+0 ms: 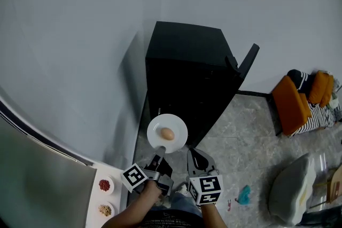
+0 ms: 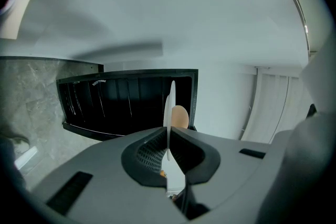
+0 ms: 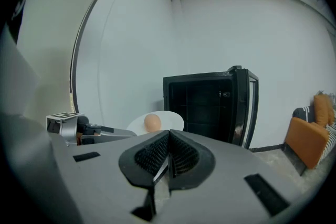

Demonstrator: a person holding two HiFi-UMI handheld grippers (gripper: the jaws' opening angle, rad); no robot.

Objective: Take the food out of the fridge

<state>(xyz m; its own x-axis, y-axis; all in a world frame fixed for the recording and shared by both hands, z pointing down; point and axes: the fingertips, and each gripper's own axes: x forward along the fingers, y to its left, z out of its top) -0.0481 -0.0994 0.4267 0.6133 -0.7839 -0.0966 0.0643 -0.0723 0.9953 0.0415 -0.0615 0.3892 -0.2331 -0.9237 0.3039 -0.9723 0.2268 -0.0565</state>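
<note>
Resting near the middle of a white plate [image 1: 155,126] is a single brown egg [image 1: 168,134], and that plate is out in the open air in front of the black fridge [image 1: 187,72], clear of its shelves. The left gripper [image 1: 158,153] has its jaws clenched on the plate's near rim, which its own view shows edge-on between the pads. The right gripper [image 1: 196,160] hangs just beside it with its jaws pressed together on nothing. The fridge door [image 1: 247,64] stands swung open to the right. The inside is dark, with wire shelves showing, and what they hold cannot be made out. On the white counter [image 1: 115,176] at lower left sit two small dishes, one [image 1: 105,185] with something red in it, the other [image 1: 105,210] with something tan. The only print in sight is the black-and-white square marker on each gripper's cube. An orange cushion [image 1: 291,104] lies against the wall at right.
</note>
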